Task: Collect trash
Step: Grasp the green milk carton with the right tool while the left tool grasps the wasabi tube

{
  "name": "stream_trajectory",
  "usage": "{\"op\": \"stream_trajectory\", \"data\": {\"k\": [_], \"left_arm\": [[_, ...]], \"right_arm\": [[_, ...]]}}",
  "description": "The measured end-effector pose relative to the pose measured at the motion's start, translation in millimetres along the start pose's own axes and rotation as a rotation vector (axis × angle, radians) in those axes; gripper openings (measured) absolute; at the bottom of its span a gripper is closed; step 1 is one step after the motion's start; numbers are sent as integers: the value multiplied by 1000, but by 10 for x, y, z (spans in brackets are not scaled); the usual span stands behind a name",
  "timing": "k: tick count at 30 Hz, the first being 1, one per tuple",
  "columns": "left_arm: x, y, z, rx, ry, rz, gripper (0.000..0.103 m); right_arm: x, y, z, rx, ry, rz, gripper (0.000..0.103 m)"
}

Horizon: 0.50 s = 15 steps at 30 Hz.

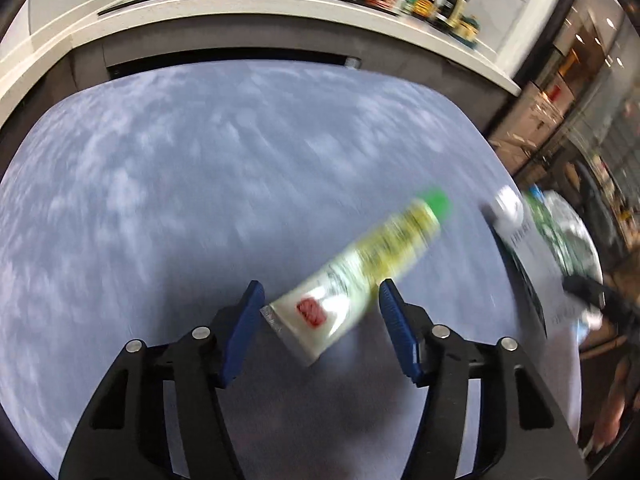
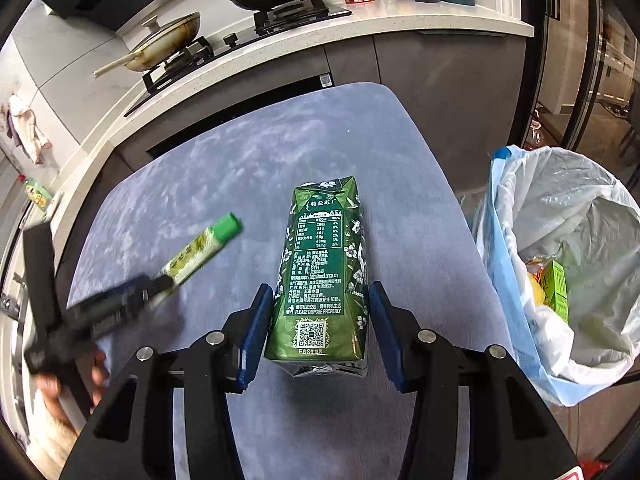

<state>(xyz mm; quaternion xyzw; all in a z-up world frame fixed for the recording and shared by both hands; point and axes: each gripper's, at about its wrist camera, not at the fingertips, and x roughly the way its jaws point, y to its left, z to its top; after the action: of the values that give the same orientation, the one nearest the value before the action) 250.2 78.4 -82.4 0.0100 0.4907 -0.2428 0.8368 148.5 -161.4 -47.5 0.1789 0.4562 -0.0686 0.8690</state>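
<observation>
Right wrist view: the right gripper (image 2: 318, 328) grasps a green carton (image 2: 322, 280) above the desk (image 2: 200, 184), beside the trash bag (image 2: 568, 216). The left gripper (image 1: 322, 308) straddles a green-capped tube (image 1: 360, 272); blur hides whether it clamps.

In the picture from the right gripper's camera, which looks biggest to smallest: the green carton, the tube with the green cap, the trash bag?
1. Trash bag, largest.
2. Green carton, though it sits nearest the camera.
3. Tube, clearly smallest; its tail is hidden in the left gripper.
</observation>
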Motion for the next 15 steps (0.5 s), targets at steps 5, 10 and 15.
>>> {"op": "stream_trajectory", "data": {"k": [5,10,15], "left_arm": [[-112,-325,-267,37,5,-38,56],[-91,-352,-151,-24,-18,-32,57],[27,-365,-89,-47,-10,-34,50]], "right_arm": [[-79,-70,-141,7,14,15,47],[-148,-113,-213,6,20,27,47],[-163,-165,-226,15,24,44,47]]}}
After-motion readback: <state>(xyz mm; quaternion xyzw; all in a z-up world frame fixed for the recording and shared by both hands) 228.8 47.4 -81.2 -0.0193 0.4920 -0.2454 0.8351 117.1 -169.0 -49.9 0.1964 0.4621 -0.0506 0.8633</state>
